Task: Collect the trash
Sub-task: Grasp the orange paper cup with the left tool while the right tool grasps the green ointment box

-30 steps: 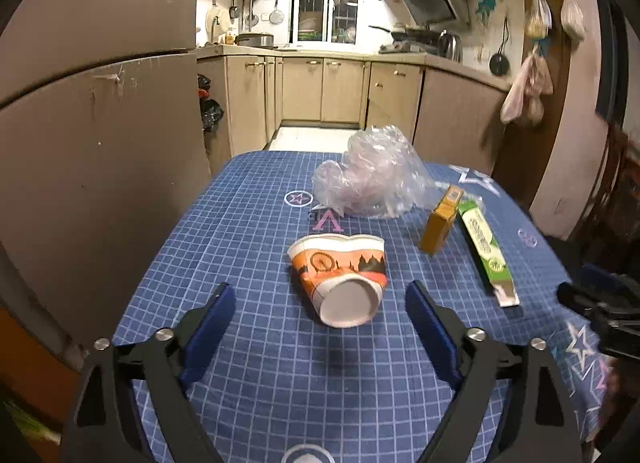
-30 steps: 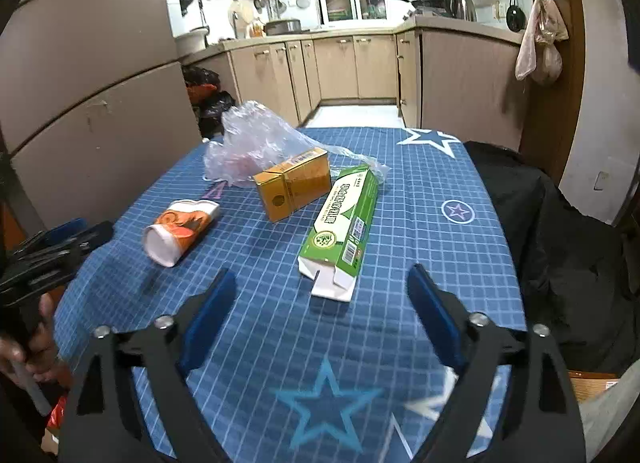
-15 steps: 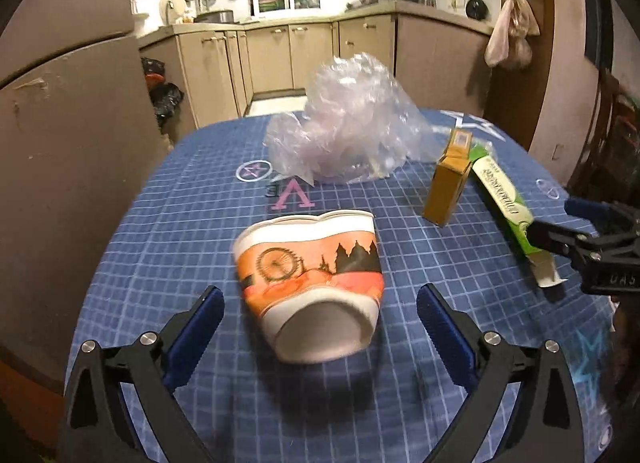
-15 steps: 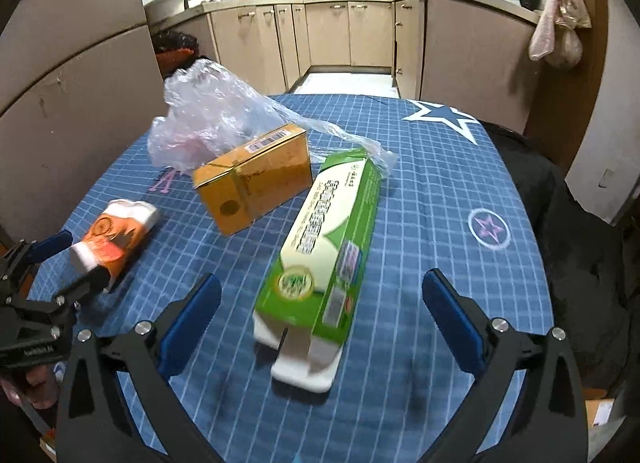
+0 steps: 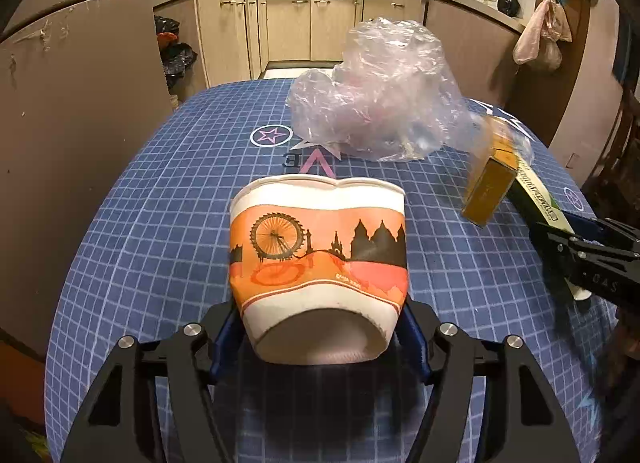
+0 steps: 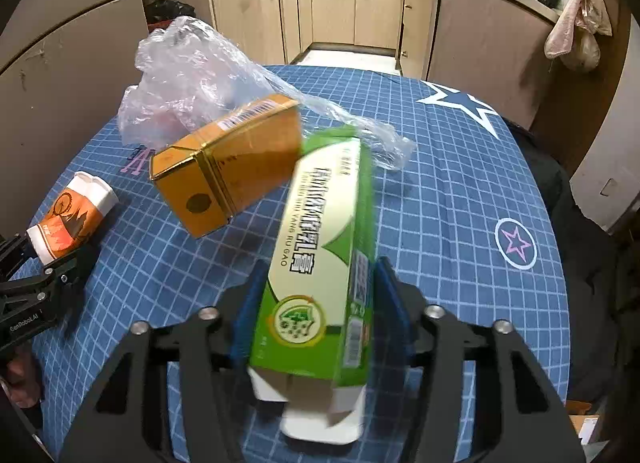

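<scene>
Your left gripper (image 5: 320, 333) closes its blue fingers (image 5: 226, 337) around the base of a crushed paper cup (image 5: 318, 259), an orange one printed with a Ferris wheel and skyline, lying on its side on the blue grid-patterned table (image 5: 160, 191). The fingers flank the cup's bottom on both sides and appear to touch it, and the cup's wall bulges between them.

Your right gripper (image 6: 316, 315) is closing on a long green carton (image 6: 324, 247), fingers (image 6: 390, 299) pressed to its two long sides near the torn white end flap. The carton's near end sits between them, its far end pointing away across the table.

Just beside the green carton, touching its left edge, sits a yellow box (image 6: 228, 167), tilted with one corner raised. Behind both lies a crumpled clear plastic bag (image 6: 192, 75), a strand of it trailing over the far end of the green carton. In the right wrist view the cup rests at the table's left edge, well apart from the boxes. Kitchen cabinets (image 5: 312, 27) line the background.
</scene>
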Available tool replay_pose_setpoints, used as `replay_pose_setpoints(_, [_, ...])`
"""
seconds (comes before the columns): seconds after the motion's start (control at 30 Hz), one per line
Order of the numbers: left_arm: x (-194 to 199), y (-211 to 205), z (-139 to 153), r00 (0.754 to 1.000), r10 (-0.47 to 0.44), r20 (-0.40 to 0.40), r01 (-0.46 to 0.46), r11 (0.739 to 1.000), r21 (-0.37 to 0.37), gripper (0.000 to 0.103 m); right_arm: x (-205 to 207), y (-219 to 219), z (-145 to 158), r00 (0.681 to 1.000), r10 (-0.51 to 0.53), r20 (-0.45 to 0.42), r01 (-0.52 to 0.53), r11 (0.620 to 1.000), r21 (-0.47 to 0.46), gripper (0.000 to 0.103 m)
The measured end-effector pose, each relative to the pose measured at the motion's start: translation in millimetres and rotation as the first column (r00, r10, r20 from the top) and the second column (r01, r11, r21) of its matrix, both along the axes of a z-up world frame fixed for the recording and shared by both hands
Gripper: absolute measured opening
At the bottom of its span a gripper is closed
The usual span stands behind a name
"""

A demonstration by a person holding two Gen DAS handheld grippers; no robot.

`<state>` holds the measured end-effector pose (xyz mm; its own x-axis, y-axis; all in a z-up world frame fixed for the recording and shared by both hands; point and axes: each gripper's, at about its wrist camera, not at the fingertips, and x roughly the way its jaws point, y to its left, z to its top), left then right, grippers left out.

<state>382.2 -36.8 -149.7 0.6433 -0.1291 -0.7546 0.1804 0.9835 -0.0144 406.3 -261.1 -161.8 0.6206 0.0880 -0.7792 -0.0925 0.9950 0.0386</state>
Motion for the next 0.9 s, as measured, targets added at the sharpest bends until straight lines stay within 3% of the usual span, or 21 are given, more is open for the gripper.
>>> replay_pose_setpoints(0.13, [-24.6, 0.5, 6.2, 0.999, -0.015, 0.037, 0.015, 1.000, 0.019, 0.065, -10.2, -5.5, 1.0, 1.000, 0.001, 0.012, -0.001, 0.999, 0.032, 0.038])
replay_pose_setpoints(0.5, [-82.6, -1.1, 32.4, 0.994, -0.035, 0.103, 0.033, 0.999, 0.026, 0.065, -84.3, -7.5, 9.9, 0.998, 0.007, 0.067, -0.014, 0.995, 0.101, 0.036])
replay_pose_setpoints(0.9, [-137.9, -56.8, 55.5, 0.971, -0.134, 0.196, 0.118, 0.989, 0.093, 0.065, -186.3, -3.8, 47.0, 0.981, -0.025, 0.190, 0.006, 0.995, 0.097, 0.036])
